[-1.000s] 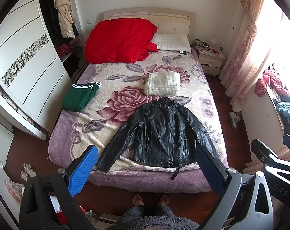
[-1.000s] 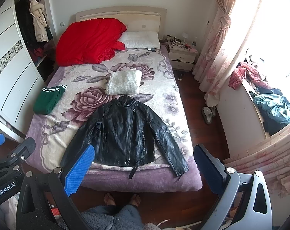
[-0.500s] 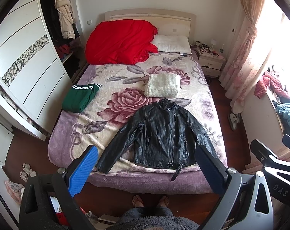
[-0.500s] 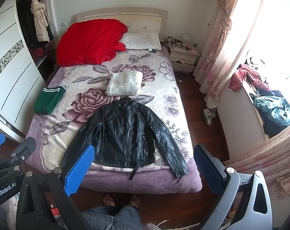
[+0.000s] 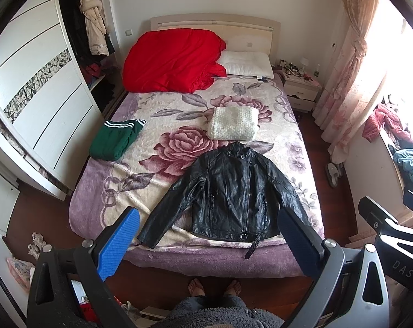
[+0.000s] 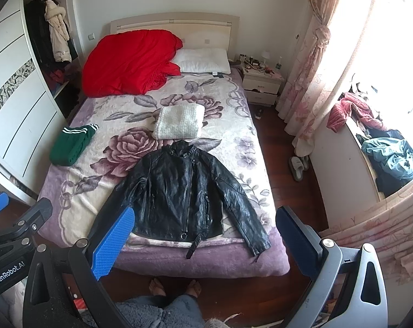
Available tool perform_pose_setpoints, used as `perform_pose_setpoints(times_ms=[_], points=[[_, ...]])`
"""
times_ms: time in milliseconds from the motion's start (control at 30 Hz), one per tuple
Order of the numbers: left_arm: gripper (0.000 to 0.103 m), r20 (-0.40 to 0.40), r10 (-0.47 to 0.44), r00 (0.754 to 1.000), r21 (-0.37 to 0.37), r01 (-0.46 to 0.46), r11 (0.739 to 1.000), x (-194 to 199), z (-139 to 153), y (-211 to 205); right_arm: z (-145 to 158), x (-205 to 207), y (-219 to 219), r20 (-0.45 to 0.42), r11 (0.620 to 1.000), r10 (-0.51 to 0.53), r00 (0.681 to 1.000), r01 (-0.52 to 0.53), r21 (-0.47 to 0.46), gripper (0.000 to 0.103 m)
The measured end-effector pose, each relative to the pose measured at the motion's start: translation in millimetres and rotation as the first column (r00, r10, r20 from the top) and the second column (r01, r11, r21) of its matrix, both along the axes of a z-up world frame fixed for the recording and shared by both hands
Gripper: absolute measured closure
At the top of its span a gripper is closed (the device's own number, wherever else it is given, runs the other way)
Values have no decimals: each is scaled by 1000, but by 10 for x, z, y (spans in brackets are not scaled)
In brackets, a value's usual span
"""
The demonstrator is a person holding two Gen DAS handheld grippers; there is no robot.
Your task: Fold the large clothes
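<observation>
I hold the left hand-held gripper [image 5: 206, 242] above the foot of the bed [image 5: 179, 254], its blue-padded fingers [image 5: 116, 246] spread wide apart and gripping nothing. The right hand-held gripper [image 6: 203, 239] is raised alongside it, likewise spread wide and empty.

Black leather jacket [image 5: 231, 194]: lies flat and face up on the floral blanket [image 5: 141, 153], directly ahead of and below both hand-held grippers, collar pointing away from me, hem nearest me, both sleeves angled outward. In the left wrist view its left sleeve cuff appears just past the blue finger; its belt strap [image 5: 252, 247] hangs over the near edge of the bed.

Beyond the jacket's collar, farther from the hand-held grippers: a folded white knit [image 5: 233, 123]. Ahead and to the left: a folded green garment with white stripes [image 5: 113, 142]. At the far end, by the headboard: a red quilt [image 5: 173, 60] and a white pillow [image 5: 246, 64].

Below the hand-held grippers: my bare feet [image 5: 214, 289] on the wooden floor, close to the bed's foot.
</observation>
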State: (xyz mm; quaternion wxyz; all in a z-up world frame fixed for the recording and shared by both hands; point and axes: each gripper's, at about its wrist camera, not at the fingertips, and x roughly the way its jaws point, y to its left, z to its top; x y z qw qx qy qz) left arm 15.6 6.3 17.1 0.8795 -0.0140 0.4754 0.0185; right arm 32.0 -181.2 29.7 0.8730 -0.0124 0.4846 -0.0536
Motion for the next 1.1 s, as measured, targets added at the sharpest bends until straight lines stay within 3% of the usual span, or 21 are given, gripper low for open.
perform_pose_setpoints(times_ms=[1100], points=[[0,18,-4,1000,-7,4,1000,-44,55,83,137,12,74,13,1000,-1,1000,1,-2,0]])
